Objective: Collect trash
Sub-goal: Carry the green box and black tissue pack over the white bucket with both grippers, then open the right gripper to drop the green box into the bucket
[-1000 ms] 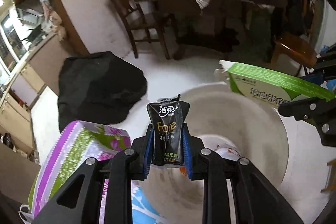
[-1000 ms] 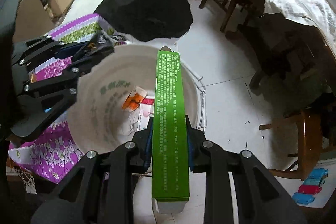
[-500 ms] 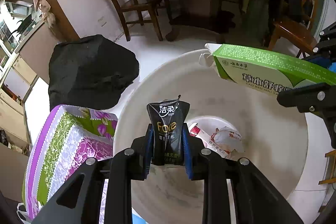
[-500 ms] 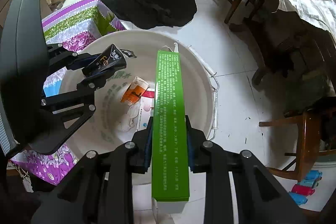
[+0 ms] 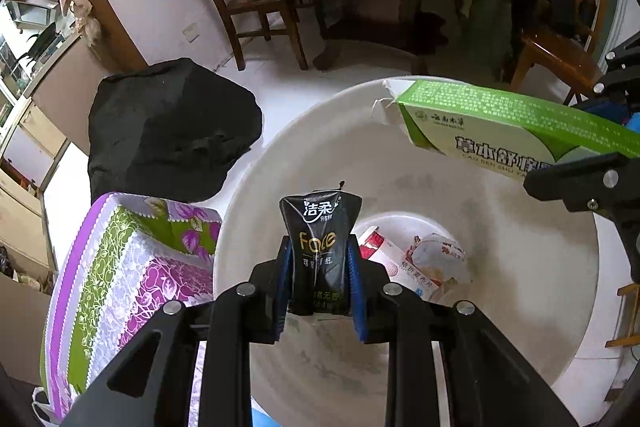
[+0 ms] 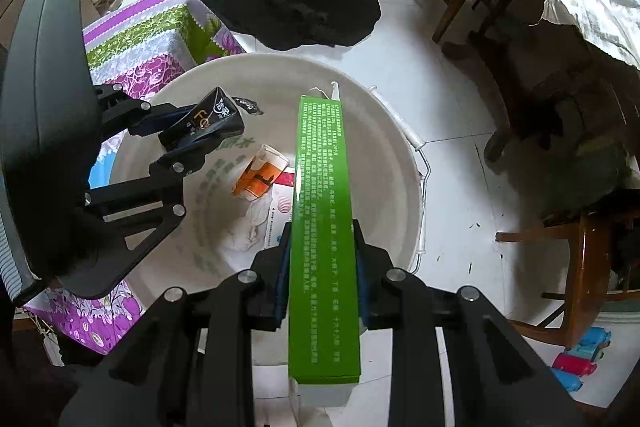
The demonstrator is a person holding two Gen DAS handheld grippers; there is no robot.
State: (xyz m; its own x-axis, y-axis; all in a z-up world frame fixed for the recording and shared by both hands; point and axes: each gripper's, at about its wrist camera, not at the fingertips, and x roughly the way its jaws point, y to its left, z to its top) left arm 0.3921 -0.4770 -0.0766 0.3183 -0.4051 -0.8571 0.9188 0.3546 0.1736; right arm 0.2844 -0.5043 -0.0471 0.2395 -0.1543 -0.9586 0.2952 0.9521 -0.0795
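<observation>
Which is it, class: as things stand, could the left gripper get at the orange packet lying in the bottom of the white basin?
Probably not yet. The left gripper hangs over the white basin, with open space down to the orange packet, but its fingers are shut on a black tissue pack.

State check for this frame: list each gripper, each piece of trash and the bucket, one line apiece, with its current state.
left gripper: shut on the black tissue packet, over the bucket.
black tissue packet: upright between the pads, crumpled.
right gripper: shut on the green box.
green box: end flap torn open, held over the bucket.
white bucket: open, some trash at the bottom.
orange wrapper: lying in the bucket.
</observation>
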